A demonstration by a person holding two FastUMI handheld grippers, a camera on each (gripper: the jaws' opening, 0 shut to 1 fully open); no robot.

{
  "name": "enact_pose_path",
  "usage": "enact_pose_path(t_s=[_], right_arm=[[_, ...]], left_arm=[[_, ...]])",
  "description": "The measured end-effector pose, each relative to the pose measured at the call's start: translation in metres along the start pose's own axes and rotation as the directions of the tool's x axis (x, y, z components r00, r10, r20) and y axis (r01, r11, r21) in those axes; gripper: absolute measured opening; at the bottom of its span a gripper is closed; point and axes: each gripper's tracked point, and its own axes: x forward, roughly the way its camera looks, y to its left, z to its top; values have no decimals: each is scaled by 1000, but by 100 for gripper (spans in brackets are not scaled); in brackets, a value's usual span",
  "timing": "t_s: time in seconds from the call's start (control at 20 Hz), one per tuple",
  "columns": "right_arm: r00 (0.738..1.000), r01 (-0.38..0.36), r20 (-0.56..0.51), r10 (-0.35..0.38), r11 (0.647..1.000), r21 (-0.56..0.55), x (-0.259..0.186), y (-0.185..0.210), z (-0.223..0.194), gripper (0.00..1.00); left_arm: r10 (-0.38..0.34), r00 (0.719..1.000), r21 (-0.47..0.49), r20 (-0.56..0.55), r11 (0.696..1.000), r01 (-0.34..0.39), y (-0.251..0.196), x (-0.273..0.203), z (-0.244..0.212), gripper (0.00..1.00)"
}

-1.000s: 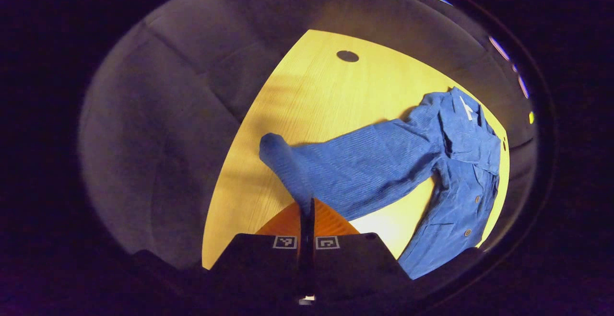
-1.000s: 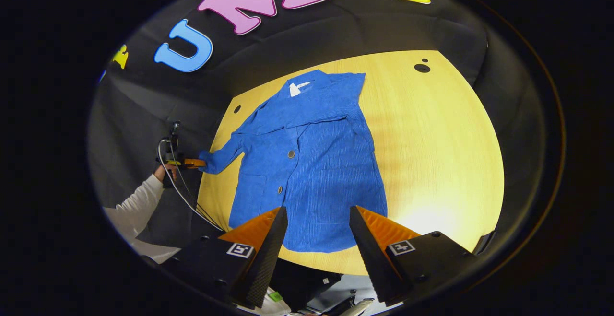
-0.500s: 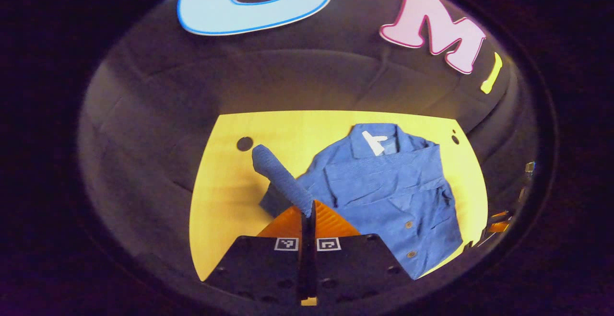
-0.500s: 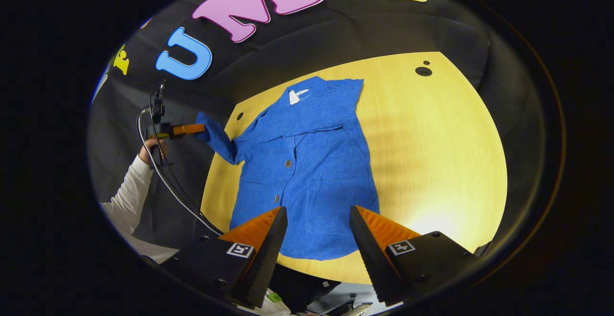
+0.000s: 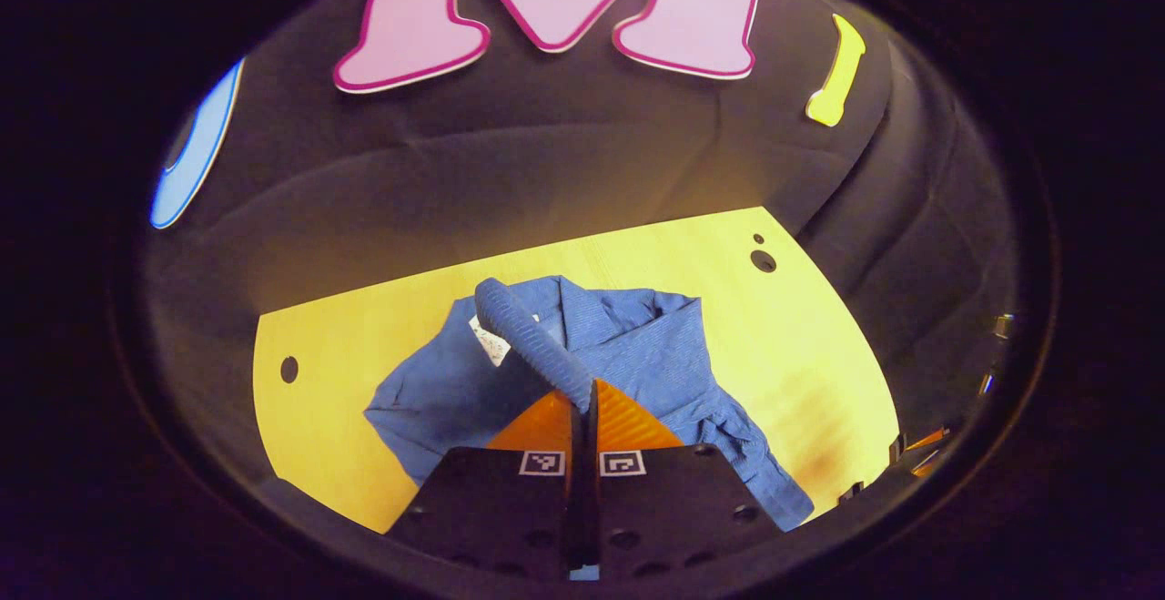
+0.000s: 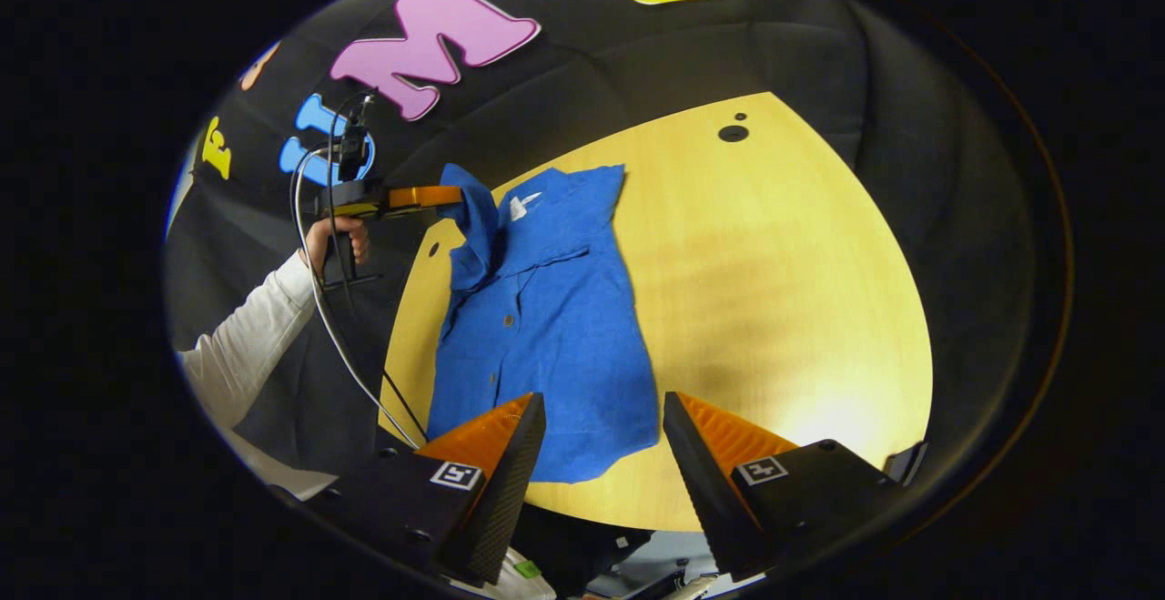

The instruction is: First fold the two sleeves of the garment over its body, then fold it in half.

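A blue corduroy jacket (image 6: 546, 309) lies on the round yellow table (image 6: 792, 290), collar toward the back wall. In the left gripper view my left gripper (image 5: 582, 404) is shut on the cuff of one sleeve (image 5: 528, 336), which rises from the fingers and hangs above the collar. From the right gripper view that same left gripper (image 6: 452, 197) holds the sleeve (image 6: 473, 218) up in the air over the jacket's left shoulder. My right gripper (image 6: 602, 427) stands open over the jacket's hem, nothing between its fingers.
A hand and a white sleeve (image 6: 250, 336) hold the left gripper, with a cable (image 6: 350, 372) hanging down from it. Small dark holes (image 6: 732, 133) mark the table near its far edge. The table's right half (image 6: 819, 327) is bare wood.
My left gripper has lifted the sleeve off the table's left edge and carried it up and inward over the jacket's shoulder. My right gripper stayed open near the hem.
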Motion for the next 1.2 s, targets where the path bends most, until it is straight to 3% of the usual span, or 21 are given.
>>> enact_pose_path(t_s=[0.1,0.2,0.35,0.45,0.55,0.6,0.65,0.75,0.85,1.0,1.2], right_arm=[[999,14,35,-16,999,45,2,-10,2,85],[999,9,39,-12,997,77,2,-15,-5,85],[998,45,43,-48,996,77,6,-34,-24,86],[998,46,48,-51,993,113,-1,-45,-32,86],[997,60,46,-66,991,122,-5,-56,-38,85],[997,62,42,-67,990,127,-4,-58,-39,85],[997,61,35,-66,989,133,-2,-60,-41,85],[998,57,29,-62,989,133,2,-58,-42,85],[999,38,26,-41,991,128,6,-49,-39,85],[1000,18,13,-20,995,101,18,-33,-33,86],[999,8,-45,-6,999,54,46,-7,-39,86]], left_arm=[[59,996,-17,-67,998,-60,-6,27,-7,0],[52,985,-47,-162,997,-61,-29,53,-21,0],[80,979,-61,-187,994,-93,-51,80,-26,0],[140,966,-30,-216,988,-150,-62,90,-27,0],[130,967,0,-220,991,-133,-78,95,-25,3],[99,972,-4,-212,995,-102,-90,97,-23,7],[4,983,-48,-184,999,-13,-114,95,-20,19],[-111,985,-115,-132,989,97,-142,86,-11,53],[-118,988,-84,-100,990,110,-136,76,-7,67],[-10,997,9,-78,1000,11,-91,45,-13,69],[5,989,-5,-147,1000,-6,-11,-19,-95,73]])
